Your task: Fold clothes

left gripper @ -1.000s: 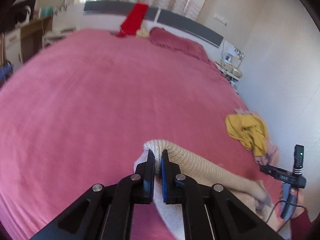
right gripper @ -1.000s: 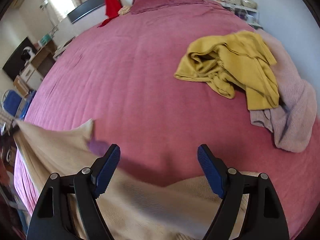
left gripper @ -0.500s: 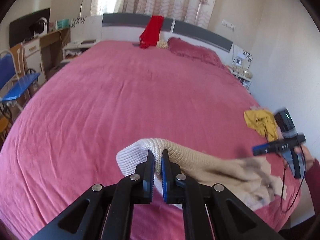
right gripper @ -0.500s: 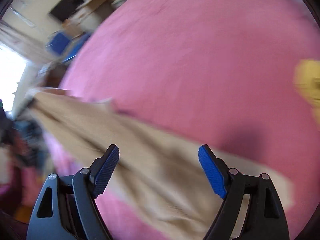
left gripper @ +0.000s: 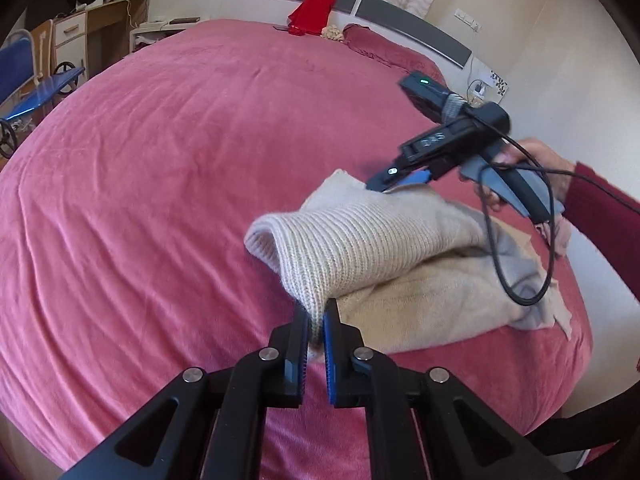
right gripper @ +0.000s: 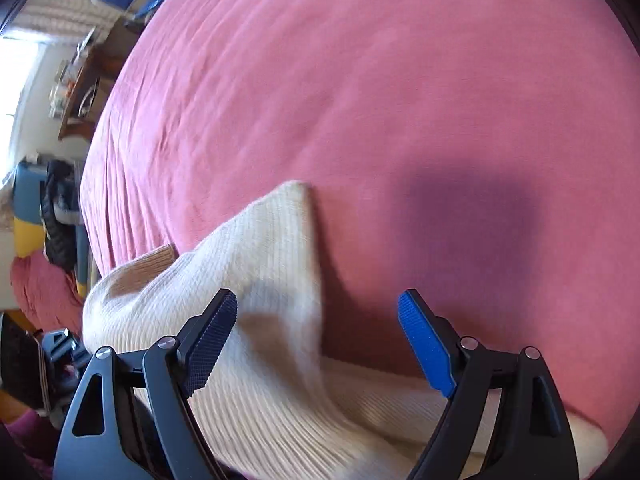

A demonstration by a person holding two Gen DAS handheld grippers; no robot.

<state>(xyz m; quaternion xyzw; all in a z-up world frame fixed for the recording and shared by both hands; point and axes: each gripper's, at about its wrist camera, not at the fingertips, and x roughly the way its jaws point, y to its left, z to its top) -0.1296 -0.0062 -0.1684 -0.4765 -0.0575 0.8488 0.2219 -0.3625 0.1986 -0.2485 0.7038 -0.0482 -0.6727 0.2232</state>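
Cream sweater [left gripper: 360, 248] hem pinched, right gripper [right gripper: 318, 336] fingertips hidden

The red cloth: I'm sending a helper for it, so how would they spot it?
Look to the far end of the pink bed, at the grey headboard. The red cloth hangs over its top edge, the only bright red thing there.

Cream ribbed knit sweater [left gripper: 360, 240], rumpled, part lifted off bed.

- A wide bed [left gripper: 168, 168] covered with a pink blanket [right gripper: 360, 80].
- A cream knitted sweater [left gripper: 400, 264] lies near its right edge.
- A pink pillow [left gripper: 380, 50] sits at the headboard [left gripper: 412, 20].
- A red cloth [left gripper: 316, 8] hangs over that headboard.
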